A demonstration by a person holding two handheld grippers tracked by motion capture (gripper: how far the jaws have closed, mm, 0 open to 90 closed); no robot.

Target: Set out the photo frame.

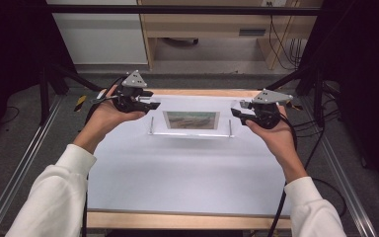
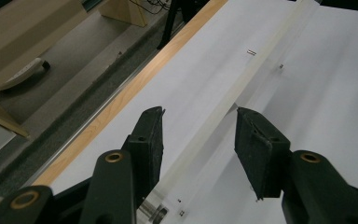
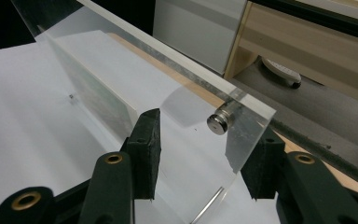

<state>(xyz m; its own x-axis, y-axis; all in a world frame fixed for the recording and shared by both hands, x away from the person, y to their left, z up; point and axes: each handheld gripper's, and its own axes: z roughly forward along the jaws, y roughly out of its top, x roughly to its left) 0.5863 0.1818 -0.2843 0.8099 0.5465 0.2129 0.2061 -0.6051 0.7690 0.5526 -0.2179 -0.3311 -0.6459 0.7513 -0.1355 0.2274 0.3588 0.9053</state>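
A clear acrylic photo frame (image 1: 191, 120) with a landscape picture in it stands upright across the far middle of the white table (image 1: 177, 173). My left gripper (image 1: 153, 102) is at the frame's left end. In the left gripper view the frame's thin top edge (image 2: 261, 51) runs between the open jaws of this gripper (image 2: 199, 114), and neither pad touches it. My right gripper (image 1: 237, 109) is at the frame's right end. In the right gripper view the frame's corner panel (image 3: 121, 70) and its metal standoff bolt (image 3: 220, 122) lie between the jaws of that gripper (image 3: 209, 126), with a gap at the left pad.
The table has a wooden rim (image 1: 202, 92) at its far edge. Dark metal rails (image 1: 29, 158) run along both sides. Beyond the table stand a pale wooden cabinet (image 1: 202, 24) and a white panel (image 1: 98, 34). Cables (image 1: 321, 133) trail at the right.
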